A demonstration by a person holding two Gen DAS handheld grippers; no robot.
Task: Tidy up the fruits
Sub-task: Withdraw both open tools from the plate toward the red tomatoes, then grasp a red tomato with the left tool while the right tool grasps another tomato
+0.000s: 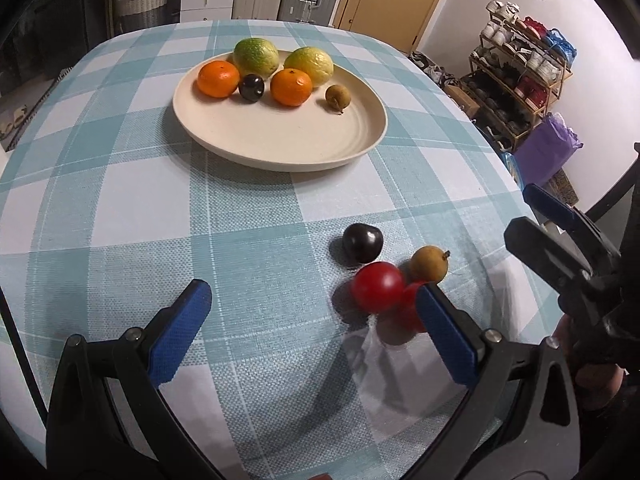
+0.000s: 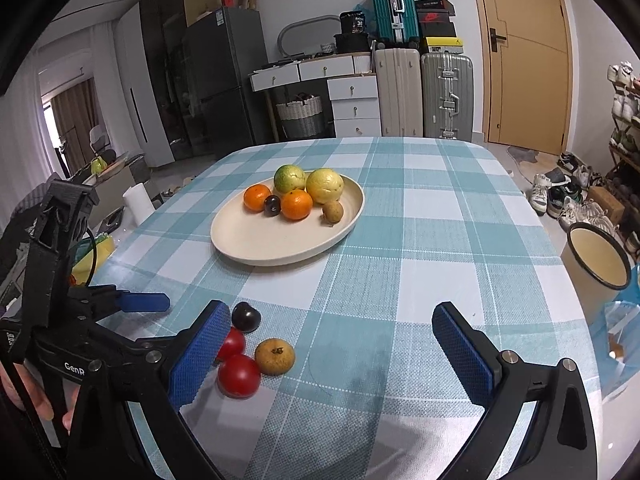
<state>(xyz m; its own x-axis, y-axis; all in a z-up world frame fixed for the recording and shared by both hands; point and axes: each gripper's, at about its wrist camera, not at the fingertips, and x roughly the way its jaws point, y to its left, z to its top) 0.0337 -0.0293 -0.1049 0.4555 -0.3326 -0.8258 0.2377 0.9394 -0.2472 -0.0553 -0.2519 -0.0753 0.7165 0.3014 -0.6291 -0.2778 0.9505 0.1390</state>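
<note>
Holding both tools low over the checked tablecloth, I count six fruits on the cream plate: two green-yellow citrus, two oranges, one dark plum and one small brown fruit. Four more lie loose on the cloth close to me, bunched together: one dark plum, two red tomatoes touching each other, and one brown fruit just beside them. My left gripper has its jaws spread wide with nothing between them, one finger at the tomatoes. My right gripper is likewise spread and empty, over the brown fruit.
</note>
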